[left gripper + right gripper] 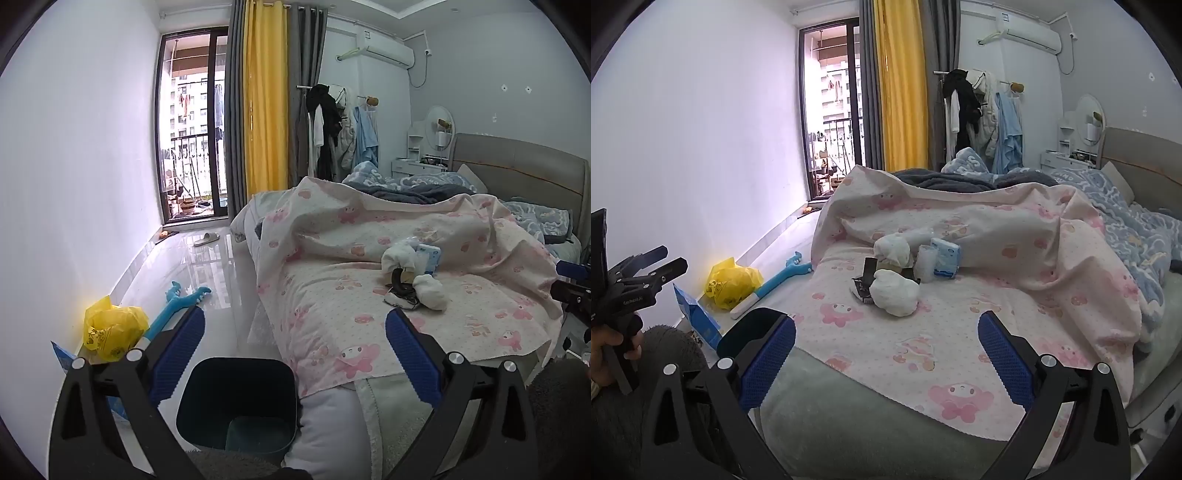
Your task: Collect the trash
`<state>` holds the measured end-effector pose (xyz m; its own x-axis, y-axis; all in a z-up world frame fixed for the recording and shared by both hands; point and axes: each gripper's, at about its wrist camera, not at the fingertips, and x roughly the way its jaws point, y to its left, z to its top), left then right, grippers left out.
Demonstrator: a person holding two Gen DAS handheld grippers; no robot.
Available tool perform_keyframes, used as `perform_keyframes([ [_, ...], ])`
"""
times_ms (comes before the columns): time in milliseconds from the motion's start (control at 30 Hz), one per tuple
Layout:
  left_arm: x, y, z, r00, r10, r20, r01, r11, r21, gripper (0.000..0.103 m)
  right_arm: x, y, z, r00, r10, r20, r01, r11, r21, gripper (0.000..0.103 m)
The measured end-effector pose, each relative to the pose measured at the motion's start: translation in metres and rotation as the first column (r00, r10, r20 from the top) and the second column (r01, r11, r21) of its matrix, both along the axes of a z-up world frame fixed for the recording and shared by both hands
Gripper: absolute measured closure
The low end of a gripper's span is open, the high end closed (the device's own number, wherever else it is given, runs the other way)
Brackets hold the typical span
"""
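Trash pile (897,273) sat mid-bed on the pink sheet (923,332): white wads, a dark wrapper, and a blue-white tissue pack (945,262) standing upright, long axis vertical. Left gripper (295,354) fingers were spread wide, empty, above the dark bin (236,402). Right gripper (886,354) fingers were spread too, nothing between them.

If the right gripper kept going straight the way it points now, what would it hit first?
Most likely the pink sheet on the bed, short of the trash pile. The right gripper tilts downward, jaws open and empty, so it probably meets fabric first, though depth is uncertain.
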<state>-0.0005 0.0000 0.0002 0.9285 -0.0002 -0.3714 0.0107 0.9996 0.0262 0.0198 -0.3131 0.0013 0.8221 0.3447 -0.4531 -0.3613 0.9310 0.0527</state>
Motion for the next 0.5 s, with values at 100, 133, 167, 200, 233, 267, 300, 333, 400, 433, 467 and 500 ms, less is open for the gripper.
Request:
perform_keyframes([
  [100,-0.0001,-0.0001,0.0001,1.000,-0.001,-0.003,0.001,1.000,-0.001,0.003,0.0003,0.0000,-0.0003,1.000,-0.002,-0.003,0.002,1.000,0.003,0.003],
  [133,-0.0006,-0.0002,0.0003,1.000,-0.001,-0.003,0.001,1.000,-0.001,0.003,0.0003,0.0000,-0.0003,1.000,-0.003,-0.003,0.003,1.000,0.004,0.003],
  [167,-0.0012,-0.0004,0.0006,1.000,-0.001,-0.002,0.001,1.000,0.000,0.003,0.0001,0.0000,-0.0003,1.000,-0.004,-0.003,0.004,1.000,0.006,0.003],
  [200,-0.0019,-0.0006,0.0009,1.000,-0.001,-0.001,0.001,1.000,0.001,0.003,0.0000,-0.0002,-0.0002,1.000,-0.005,-0.003,0.005,1.000,0.008,0.003],
  [233,-0.0027,-0.0009,0.0012,1.000,-0.001,-0.001,0.001,1.000,0.002,0.003,-0.0001,0.0001,0.0000,1.000,0.000,-0.002,0.000,1.000,0.003,0.003],
  [267,-0.0036,-0.0012,0.0015,1.000,-0.001,0.000,0.001,1.000,0.002,0.003,-0.0001,0.0002,-0.0001,1.000,0.000,-0.002,0.000,1.000,0.004,0.003],
  [300,0.0004,0.0002,-0.0001,1.000,0.000,-0.010,0.000,1.000,-0.003,0.003,-0.0002,0.0001,0.0000,1.000,0.001,-0.002,-0.001,1.000,0.004,0.003],
  [333,0.0005,0.0001,-0.0001,1.000,0.000,-0.010,0.000,1.000,-0.003,0.003,-0.0003,0.0003,0.0000,1.000,0.001,-0.002,-0.001,1.000,0.003,0.003],
  [400,0.0005,0.0001,-0.0001,1.000,0.001,-0.010,-0.001,1.000,-0.003,0.003,-0.0007,0.0010,-0.0001,1.000,0.000,-0.001,0.000,1.000,0.000,0.003],
  [433,0.0005,0.0001,-0.0001,1.000,0.000,-0.011,0.000,1.000,-0.003,0.003,-0.0009,0.0014,-0.0001,1.000,0.000,-0.001,0.000,1.000,-0.001,0.003],
  [467,0.0005,0.0000,-0.0001,1.000,0.000,-0.011,0.000,1.000,-0.003,0.003,-0.0011,0.0017,-0.0001,1.000,-0.001,-0.002,0.001,1.000,-0.001,0.003],
  [500,0.0004,-0.0002,-0.0001,1.000,0.000,-0.011,0.000,1.000,-0.001,0.003,-0.0013,0.0021,-0.0001,1.000,-0.001,-0.002,0.001,1.000,-0.001,0.003],
])
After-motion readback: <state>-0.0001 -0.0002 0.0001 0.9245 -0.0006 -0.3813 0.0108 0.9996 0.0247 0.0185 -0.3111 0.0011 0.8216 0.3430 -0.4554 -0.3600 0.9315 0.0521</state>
